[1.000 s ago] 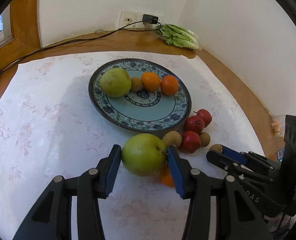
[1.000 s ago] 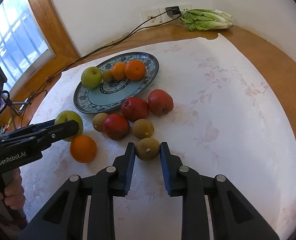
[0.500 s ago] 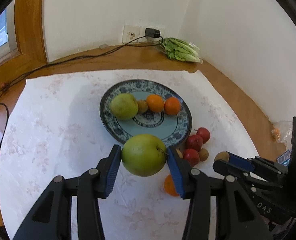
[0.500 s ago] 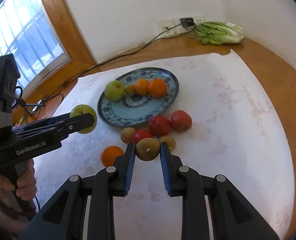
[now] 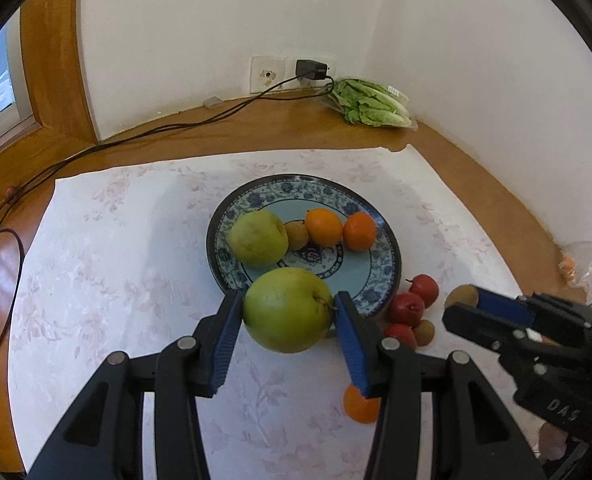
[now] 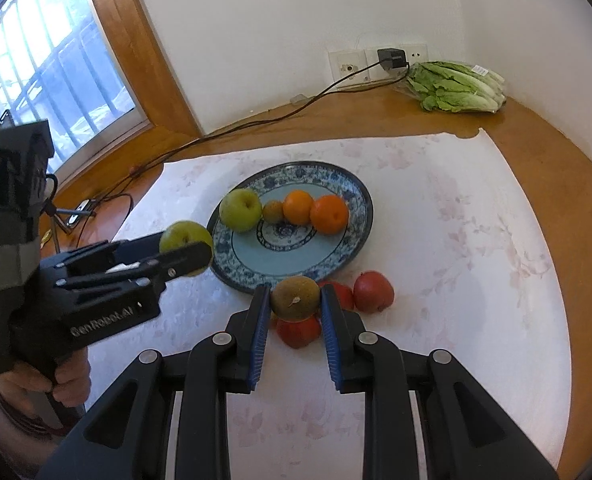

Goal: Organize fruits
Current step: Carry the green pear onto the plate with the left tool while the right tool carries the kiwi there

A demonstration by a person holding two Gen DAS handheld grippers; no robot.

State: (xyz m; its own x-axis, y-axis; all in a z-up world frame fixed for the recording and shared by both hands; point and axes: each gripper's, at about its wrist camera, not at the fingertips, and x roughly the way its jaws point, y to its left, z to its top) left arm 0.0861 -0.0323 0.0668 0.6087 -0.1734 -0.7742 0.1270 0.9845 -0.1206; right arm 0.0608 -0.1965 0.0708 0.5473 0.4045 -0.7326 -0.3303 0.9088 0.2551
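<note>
Left gripper [image 5: 288, 320]: clamped on a green apple [image 5: 287, 309], held in the air above the plate's near rim.
Right gripper [image 6: 292, 312]: clamped on a brown kiwi [image 6: 295, 297], raised over the red fruits [image 6: 373, 291].
Plate [image 6: 356, 236]: holds another apple [image 6: 240, 209], a small kiwi and two oranges [image 6: 329, 213] in a row.
Cloth [image 5: 96, 280]: one orange [image 5: 361, 405] lies loose beside the red fruits.

The round plate [image 5: 380, 236] has a pale turquoise centre, a dark blue floral medallion and a blue-and-white flowered rim. On it lie a yellow-green apple [image 5: 257, 237], a small brown fruit [image 5: 297, 235] and two oranges [image 5: 324, 227]. Under the plate, the white cloth [image 5: 108, 264] bears faint pink blossoms. Right of the plate sit red fruits [image 5: 406, 309].
</note>
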